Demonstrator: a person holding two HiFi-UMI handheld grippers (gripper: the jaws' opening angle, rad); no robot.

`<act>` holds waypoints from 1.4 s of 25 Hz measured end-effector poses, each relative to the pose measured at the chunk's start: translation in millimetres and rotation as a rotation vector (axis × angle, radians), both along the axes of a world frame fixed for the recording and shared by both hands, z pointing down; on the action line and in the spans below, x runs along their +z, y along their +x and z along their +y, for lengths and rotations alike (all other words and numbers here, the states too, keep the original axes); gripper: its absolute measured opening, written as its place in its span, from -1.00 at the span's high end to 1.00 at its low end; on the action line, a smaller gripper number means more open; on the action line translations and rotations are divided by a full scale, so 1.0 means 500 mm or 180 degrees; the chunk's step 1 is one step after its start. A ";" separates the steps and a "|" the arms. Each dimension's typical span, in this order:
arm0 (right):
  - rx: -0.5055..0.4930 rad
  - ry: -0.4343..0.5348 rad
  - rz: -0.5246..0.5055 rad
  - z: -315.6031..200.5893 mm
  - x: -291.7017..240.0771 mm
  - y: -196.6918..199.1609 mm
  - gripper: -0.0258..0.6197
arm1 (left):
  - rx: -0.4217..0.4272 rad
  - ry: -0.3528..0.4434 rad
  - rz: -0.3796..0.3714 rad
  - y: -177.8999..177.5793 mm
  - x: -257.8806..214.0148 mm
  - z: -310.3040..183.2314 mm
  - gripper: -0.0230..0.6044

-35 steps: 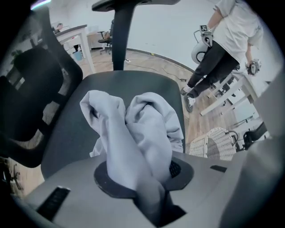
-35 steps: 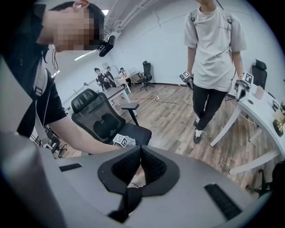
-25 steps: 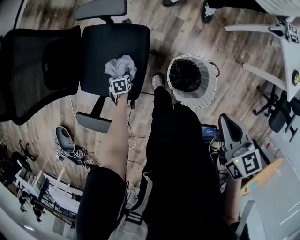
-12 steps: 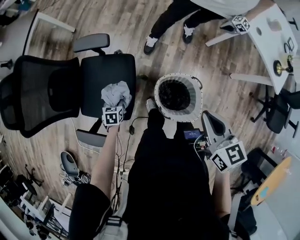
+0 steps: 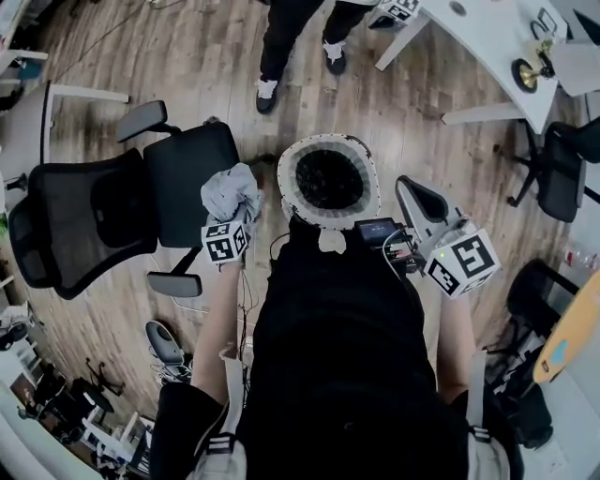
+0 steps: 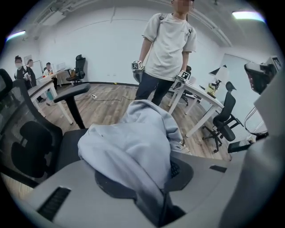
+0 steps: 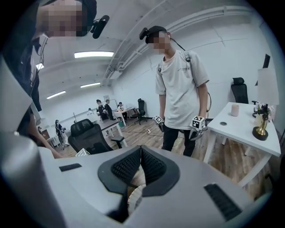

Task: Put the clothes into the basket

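Note:
A crumpled grey garment (image 5: 230, 190) hangs in my left gripper (image 5: 232, 214), just left of the basket and off the chair seat. In the left gripper view the garment (image 6: 133, 144) fills the space between the jaws, which are shut on a fold of it. The round white basket (image 5: 292, 202) with a dark inside stands on the wooden floor in front of my legs. My right gripper (image 5: 424, 214) is held at the basket's right side, empty, with its pads (image 7: 150, 164) touching. A bit of the basket rim (image 7: 132, 199) shows below them.
A black office chair (image 5: 141, 202) stands left of the basket, its seat bare. Another person (image 5: 286, 28) stands just beyond the basket with grippers in hand. A white desk (image 5: 487, 42) and a dark chair (image 5: 562, 169) are at the right. Cables and gear lie on the floor at lower left.
My left gripper has lifted the grey garment off the chair seat and carried it right, toward the basket. The right gripper has moved up beside the basket's right rim.

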State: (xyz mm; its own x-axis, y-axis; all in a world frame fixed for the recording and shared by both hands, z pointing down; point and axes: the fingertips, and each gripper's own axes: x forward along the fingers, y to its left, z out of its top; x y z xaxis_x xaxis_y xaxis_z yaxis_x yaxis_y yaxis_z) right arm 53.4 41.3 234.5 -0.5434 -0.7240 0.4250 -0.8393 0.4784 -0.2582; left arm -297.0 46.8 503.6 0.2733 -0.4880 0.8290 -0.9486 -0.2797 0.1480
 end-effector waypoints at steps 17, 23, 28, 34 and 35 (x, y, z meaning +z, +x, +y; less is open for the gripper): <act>-0.0174 -0.0182 -0.0279 -0.002 0.095 0.363 0.87 | 0.0342 -0.0217 0.0064 0.466 0.014 0.057 0.50; -0.0205 -0.0316 -0.0436 0.027 0.151 0.361 0.87 | 0.0530 -0.0435 0.0091 0.541 0.089 0.085 0.50; -0.0235 -0.0496 -0.0514 0.045 0.241 0.309 0.87 | 0.0763 -0.0616 0.0064 0.569 0.219 0.073 0.50; -0.0112 -0.0617 -0.0791 0.053 0.331 0.251 0.87 | 0.0949 -0.0785 0.0064 0.595 0.389 0.052 0.50; -0.0092 -0.0642 -0.0828 0.056 0.347 0.243 0.87 | 0.0947 -0.0817 0.0082 0.597 0.420 0.052 0.50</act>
